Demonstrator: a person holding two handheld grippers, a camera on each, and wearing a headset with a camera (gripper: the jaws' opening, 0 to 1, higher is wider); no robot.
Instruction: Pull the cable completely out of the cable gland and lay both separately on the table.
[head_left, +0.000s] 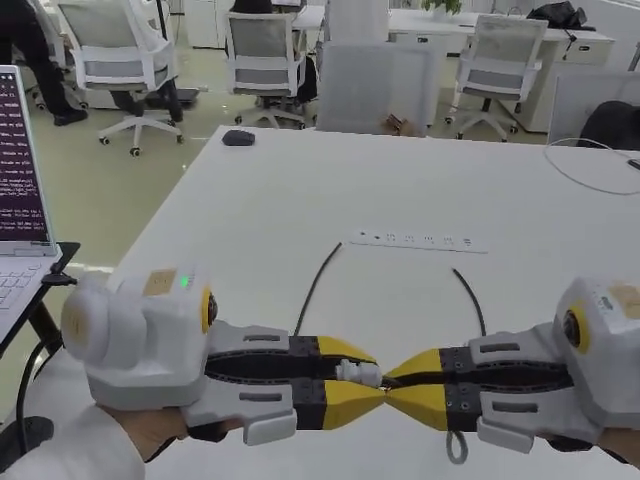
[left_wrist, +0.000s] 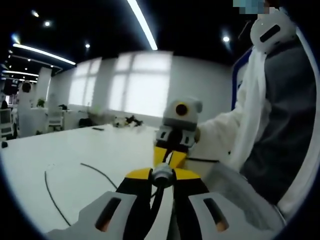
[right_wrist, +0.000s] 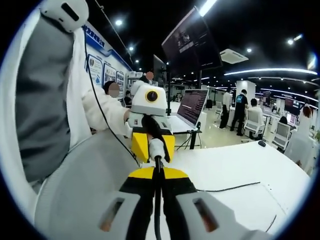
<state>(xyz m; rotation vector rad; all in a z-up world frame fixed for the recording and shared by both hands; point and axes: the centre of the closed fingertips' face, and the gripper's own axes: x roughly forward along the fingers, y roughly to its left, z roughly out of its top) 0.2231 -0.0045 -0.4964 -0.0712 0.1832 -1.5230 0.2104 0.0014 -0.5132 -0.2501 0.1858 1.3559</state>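
Note:
Low over the white table, the two grippers meet tip to tip. My left gripper is shut on the white cable gland; the left gripper view shows it between the yellow jaws. My right gripper is shut on the black cable right where it leaves the gland. A loop of cable hangs below the right gripper. In the left gripper view the right gripper faces me closely; in the right gripper view the left gripper does the same.
Two loose black cables lie on the table beyond the grippers. A white power strip lies farther back, a dark mouse near the far edge. An open laptop stands at the left. Office chairs stand behind.

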